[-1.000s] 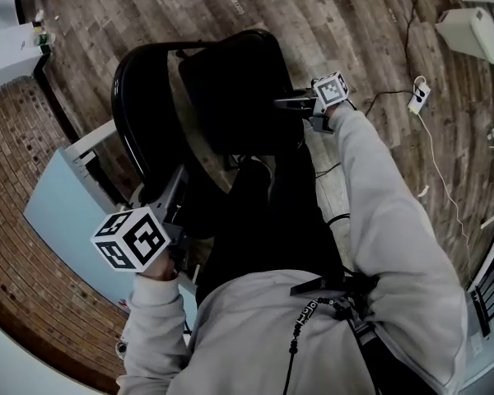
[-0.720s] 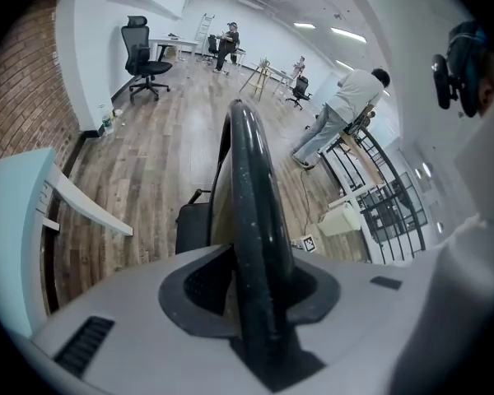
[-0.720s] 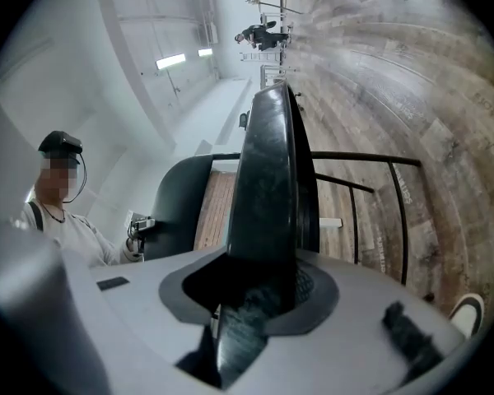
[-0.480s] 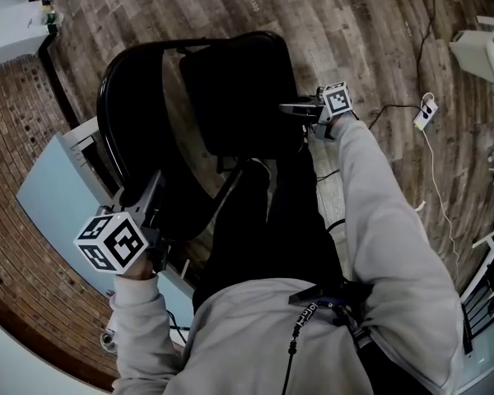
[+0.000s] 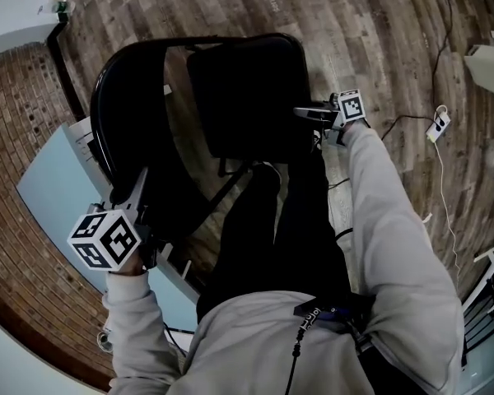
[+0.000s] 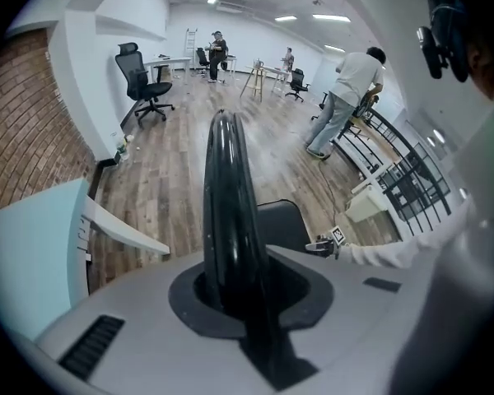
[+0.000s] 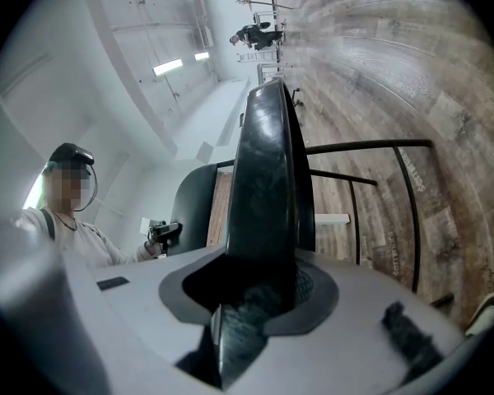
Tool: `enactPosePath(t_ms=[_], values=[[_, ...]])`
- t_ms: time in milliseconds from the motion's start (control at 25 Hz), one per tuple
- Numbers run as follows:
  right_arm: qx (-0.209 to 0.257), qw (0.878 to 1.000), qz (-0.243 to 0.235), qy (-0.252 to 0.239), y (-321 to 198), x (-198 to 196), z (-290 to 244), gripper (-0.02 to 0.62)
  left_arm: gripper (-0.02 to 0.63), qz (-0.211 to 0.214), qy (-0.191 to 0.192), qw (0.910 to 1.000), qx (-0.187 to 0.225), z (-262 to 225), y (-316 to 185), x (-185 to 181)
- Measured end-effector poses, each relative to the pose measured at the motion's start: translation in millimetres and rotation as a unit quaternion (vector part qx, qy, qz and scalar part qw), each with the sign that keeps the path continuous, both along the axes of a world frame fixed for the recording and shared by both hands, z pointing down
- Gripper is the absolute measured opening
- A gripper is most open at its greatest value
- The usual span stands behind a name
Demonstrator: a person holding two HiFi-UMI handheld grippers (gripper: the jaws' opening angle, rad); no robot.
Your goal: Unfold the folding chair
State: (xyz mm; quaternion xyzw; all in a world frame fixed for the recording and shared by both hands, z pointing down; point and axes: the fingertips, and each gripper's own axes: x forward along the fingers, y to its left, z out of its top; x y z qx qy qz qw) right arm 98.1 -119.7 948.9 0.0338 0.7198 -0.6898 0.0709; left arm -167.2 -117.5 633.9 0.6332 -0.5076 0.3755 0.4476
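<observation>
we find the folding chair (image 5: 222, 97) standing on the wooden floor (image 5: 370, 23) right in front of the person's legs. it is black all over and partly opened, with a strip of floor showing between the back and the seat (image 7: 267, 163).

the left gripper (image 5: 138, 189) points steeply down at the chair's back. its jaws have just been closing, and in the left gripper view they are drawn in on the rounded frame tube (image 6: 225, 179), which runs straight up from between them. the right gripper (image 5: 309, 112) comes in about level from the chair's other side. its jaws are clamped on the edge of the seat panel, which fills the gap between them (the right gripper view shows this best).

a light blue panel (image 5: 53, 192) lies just beside the chair on the left, next to a brick-patterned surface (image 5: 16, 245). a white plug (image 5: 439, 123) with its cable lies on the floor well off to the right.
</observation>
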Motion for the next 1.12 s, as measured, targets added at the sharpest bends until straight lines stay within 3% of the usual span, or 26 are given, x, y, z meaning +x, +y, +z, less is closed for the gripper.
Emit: enactPosePath(t_ms=[200,320,720,920,1120], values=[[-0.016,0.999,0.012,-0.031,1.3,11.6,21.7,0.121,0.064,0.008,0.019,0.9998,-0.001,22.9,-1.2,-20.8],[-0.003,0.999,0.009,-0.045,-3.3,-7.2,33.8,0.123,0.063,0.003,0.035,0.9994,0.001,27.7,3.8,-47.5],[-0.023,0.999,0.031,-0.016,12.0,-33.8,72.2,0.146,0.063,0.023,0.095,0.9952,0.004,53.3,4.8,-120.3],[-0.025,0.997,0.025,-0.072,21.3,-32.3,84.8,0.132,0.063,0.025,0.105,0.9942,0.007,64.2,10.4,-136.0],[-0.012,0.991,0.061,-0.117,17.4,-13.8,100.1,0.129,0.064,0.028,0.104,0.9942,0.006,79.9,7.2,-136.5]])
